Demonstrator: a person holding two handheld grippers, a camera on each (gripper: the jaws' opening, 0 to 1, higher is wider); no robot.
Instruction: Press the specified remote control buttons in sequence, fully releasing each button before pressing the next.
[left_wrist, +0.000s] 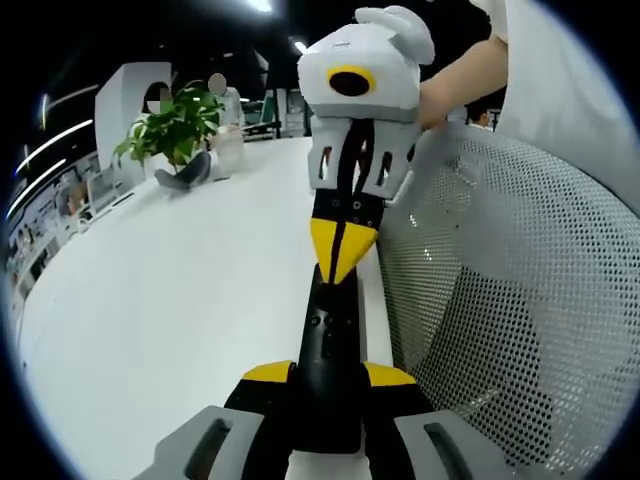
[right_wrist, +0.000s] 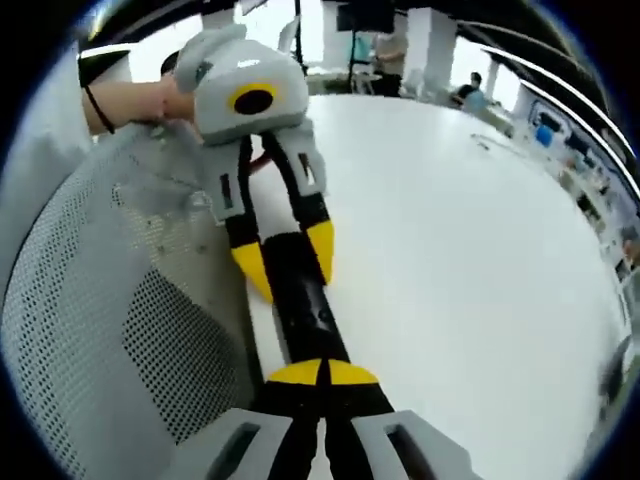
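Remote (left_wrist: 330, 330), black and slim, is lying lengthwise near the edge of the white worktop (left_wrist: 170, 300), and the left gripper (left_wrist: 328, 373) is grasping it: in the left gripper view its yellow-tipped jaws are sitting one on each side of the remote's near end. From the top of that view the right gripper (left_wrist: 340, 250) is coming in, its jaws clenched together into a single yellow point that is resting on the remote's far part; whether a button is going down under it I cannot tell. The right gripper view is showing the same meeting from the other end: its own jaws are closing tip to tip at the bottom, touching the remote, while the left gripper is reaching in from above with its yellow tips spread astride the black body. A white mesh chair (left_wrist: 500, 300) is standing just beside the worktop's edge, on the right in the left gripper view and on the left in the other. The left gripper view is also taking in a potted plant (left_wrist: 175, 125) at the worktop's far side. The right gripper view is instead showing a bare forearm (right_wrist: 130, 100) with a dark band at the wrist behind the left gripper, and office desks far off.
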